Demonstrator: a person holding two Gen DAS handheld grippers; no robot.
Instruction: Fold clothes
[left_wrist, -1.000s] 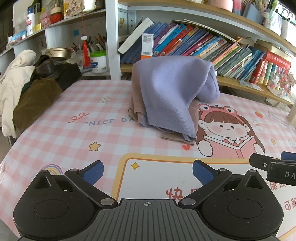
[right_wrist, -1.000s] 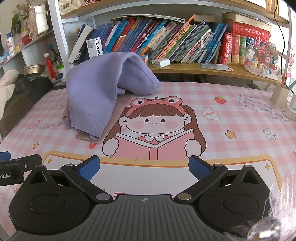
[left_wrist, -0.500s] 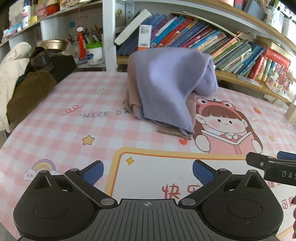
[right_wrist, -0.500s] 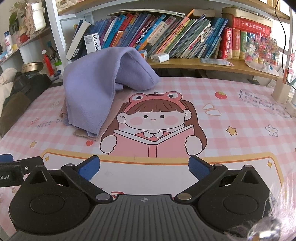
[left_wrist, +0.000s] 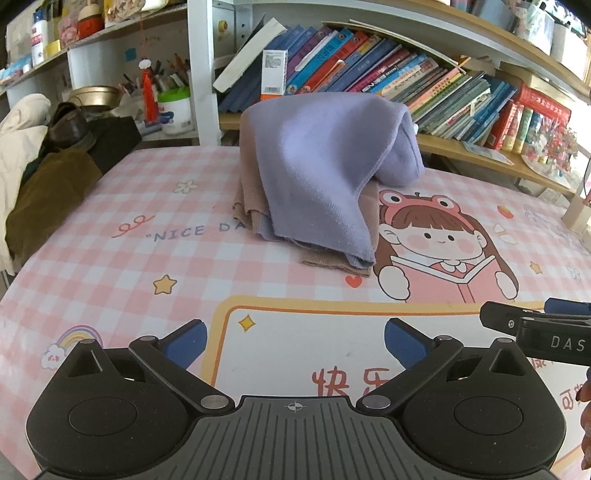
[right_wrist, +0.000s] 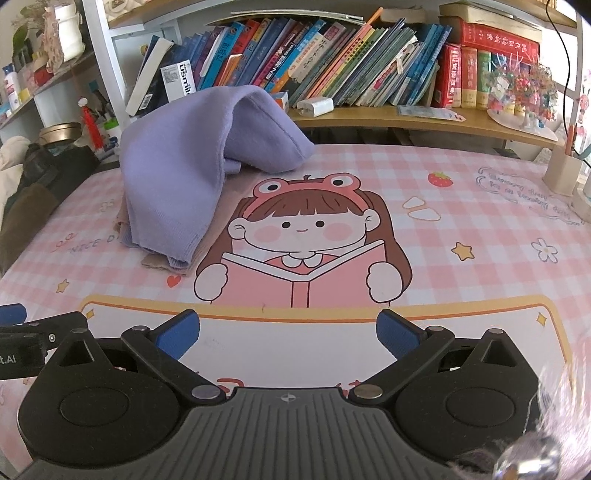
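Observation:
A lilac knit garment (left_wrist: 325, 166) lies humped over a folded beige garment (left_wrist: 369, 218) toward the back of the pink checked table; both also show in the right wrist view, the lilac one (right_wrist: 184, 166) over the beige one (right_wrist: 225, 195). My left gripper (left_wrist: 295, 341) hovers low over the table's near part, open, nothing between its blue pads, well short of the clothes. My right gripper (right_wrist: 288, 334) is open and empty too, beside the left one; its tip shows at the left view's right edge (left_wrist: 535, 325).
A bookshelf with leaning books (right_wrist: 332, 62) runs along the table's back edge. Dark and cream clothes (left_wrist: 44, 177) are heaped at the left edge. A pen holder (right_wrist: 561, 166) stands at the far right. The printed tablecloth (right_wrist: 461, 221) lies flat.
Both grippers have drawn slightly back and shifted a little; the clothes pile has not moved. The jaws stay open throughout.

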